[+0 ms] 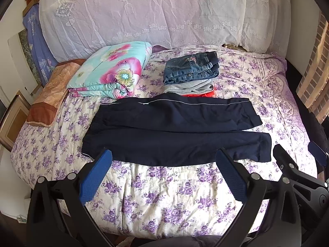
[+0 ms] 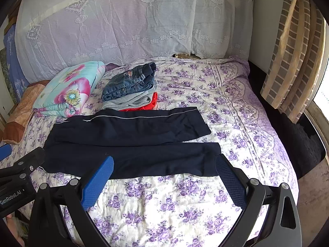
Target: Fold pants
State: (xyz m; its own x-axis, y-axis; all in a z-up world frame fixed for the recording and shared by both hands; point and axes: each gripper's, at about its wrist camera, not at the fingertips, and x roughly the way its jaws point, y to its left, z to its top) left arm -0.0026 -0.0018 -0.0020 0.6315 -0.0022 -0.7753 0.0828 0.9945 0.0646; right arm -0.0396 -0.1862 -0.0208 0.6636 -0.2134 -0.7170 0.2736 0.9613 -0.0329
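Both spread, empty: left gripper [image 1: 163, 159], right gripper [image 2: 164, 165]; soft, light, floppy navy pants [image 1: 172, 131] at 12 o'clock, best pinched along near hem.

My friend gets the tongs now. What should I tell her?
Left tongs: open, empty, just in front of the pants' near edge.
Right tongs: open, empty, by the near leg's hem end.
The navy pants lie flat on the flowery bedspread, waist to the left, legs to the right, slightly apart.
Behind them sits a stack of folded clothes, jeans on top, and a folded floral quilt.
Done: pants laid out. Left: every fold, probably one leg over the other first.
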